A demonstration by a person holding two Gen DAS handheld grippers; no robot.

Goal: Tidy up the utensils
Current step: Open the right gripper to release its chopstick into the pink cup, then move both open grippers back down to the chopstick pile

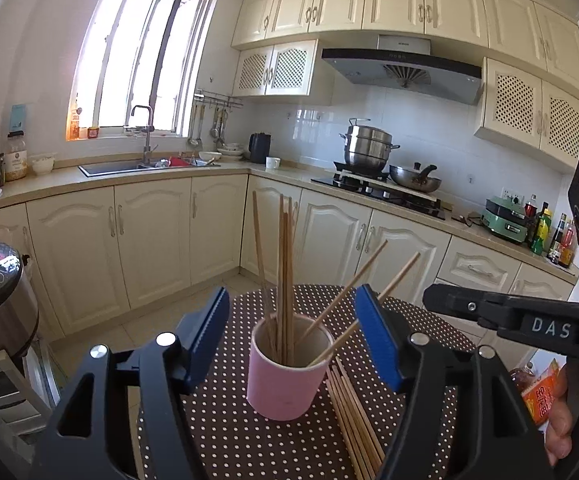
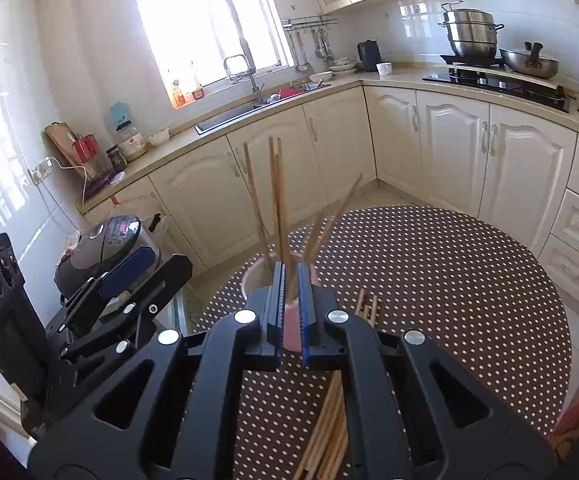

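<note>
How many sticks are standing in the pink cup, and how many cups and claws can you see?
Chopsticks standing in the pink cup: 6
Pink cups: 1
Claws: 2, left claw and right claw
Total: 9
More chopsticks lie beside the cup, too bunched to count.

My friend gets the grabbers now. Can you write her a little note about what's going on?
Left gripper: open, its fingers either side of the pink cup, not touching it.
Right gripper: shut, nothing in it.
Done: several chopsticks stand in the cup on the dotted table.
Left: a bundle of loose chopsticks lies on the table right beside the cup; those still go in.
</note>
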